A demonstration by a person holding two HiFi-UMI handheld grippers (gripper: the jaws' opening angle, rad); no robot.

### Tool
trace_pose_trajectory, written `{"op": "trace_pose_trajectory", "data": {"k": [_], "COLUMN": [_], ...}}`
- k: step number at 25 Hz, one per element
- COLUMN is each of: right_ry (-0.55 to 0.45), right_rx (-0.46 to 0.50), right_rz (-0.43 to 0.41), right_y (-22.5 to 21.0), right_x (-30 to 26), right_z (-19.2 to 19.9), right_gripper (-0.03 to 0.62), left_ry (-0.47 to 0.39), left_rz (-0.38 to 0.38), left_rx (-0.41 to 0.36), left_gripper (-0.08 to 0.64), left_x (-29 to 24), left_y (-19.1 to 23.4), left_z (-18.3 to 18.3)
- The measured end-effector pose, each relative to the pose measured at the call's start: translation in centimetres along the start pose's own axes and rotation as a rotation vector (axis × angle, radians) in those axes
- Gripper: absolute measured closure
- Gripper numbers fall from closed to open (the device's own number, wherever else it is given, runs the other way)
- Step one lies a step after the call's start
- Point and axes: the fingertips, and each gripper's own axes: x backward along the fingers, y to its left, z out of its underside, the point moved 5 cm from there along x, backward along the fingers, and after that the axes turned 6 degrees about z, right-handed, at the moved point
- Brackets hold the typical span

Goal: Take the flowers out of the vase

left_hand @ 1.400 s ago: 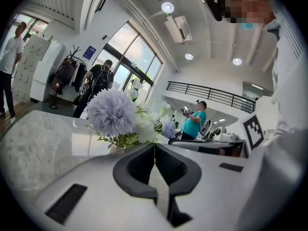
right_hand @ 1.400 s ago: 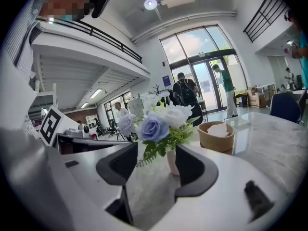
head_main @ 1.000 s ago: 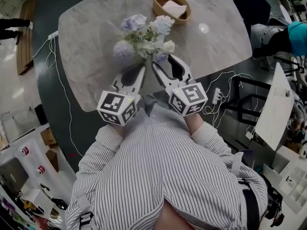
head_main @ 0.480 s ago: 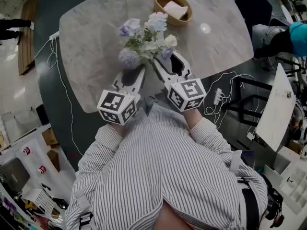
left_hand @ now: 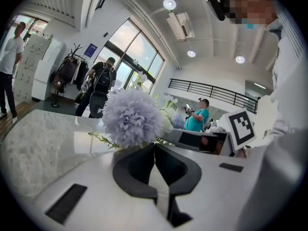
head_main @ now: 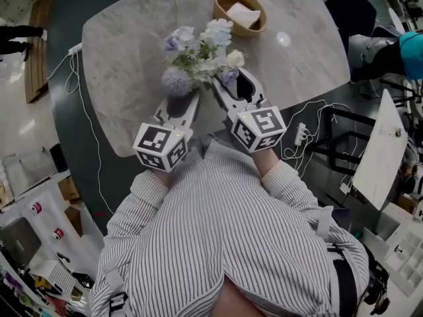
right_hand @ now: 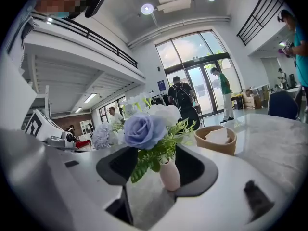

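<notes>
A bunch of pale blue, lilac and white flowers [head_main: 201, 48] stands in a small pink vase [right_hand: 169, 174] on the marble table [head_main: 119, 58]. My right gripper [head_main: 228, 79] is open, one jaw on each side of the vase, which sits nearer the right jaw; in the right gripper view a blue rose [right_hand: 143, 129] hangs over the gap. My left gripper [head_main: 193, 96] is shut, its tips just under the lilac pompom flower [left_hand: 132, 117]. Whether a stem is pinched there is hidden. The vase is hidden under the blooms in the head view.
A wooden bowl [head_main: 239, 8] with a white napkin stands at the table's far side. The table's near edge runs just below both grippers. A white cable [head_main: 73, 78] hangs off the left end, and a dark chair [head_main: 347, 8] stands at the right.
The bunch has turned a little, and the lilac pompom has come closer to my left gripper. My right gripper has shifted slightly forward and right. The left gripper has kept still.
</notes>
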Motion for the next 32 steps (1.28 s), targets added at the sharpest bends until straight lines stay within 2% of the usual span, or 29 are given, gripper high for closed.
{"op": "trace_pose_trajectory", "data": {"k": [11,23,25,28,32], "right_ry": [0.022,0.023,0.024,0.025,0.032], "right_rx": [0.011,0.056,0.062,0.065,0.068], "right_rz": [-0.055,-0.065,-0.059,-0.047,-0.041], "right_y": [0.7,0.8,0.7,0.7,0.9], "right_x": [-1.4,-1.8,-1.9,-1.9,-2.0], "right_z": [-0.3,-0.5,-0.5,-0.5,-0.3], "right_gripper": [0.356,0.357,0.38,0.471,0.489], "left_ry": [0.0,-0.004,-0.003,-0.001,0.001], "left_rz": [-0.008,-0.013,-0.014,-0.013,-0.012], "left_rx": [0.004,0.003,0.004,0.006,0.009], "left_gripper": [0.546,0.546,0.546,0.546,0.546], "left_x": [0.2,0.5,0.5,0.5,0.7], "left_y": [0.8,1.0,1.0,1.0,1.1], "left_z": [-0.4,-0.3,-0.3,-0.3,-0.1]}}
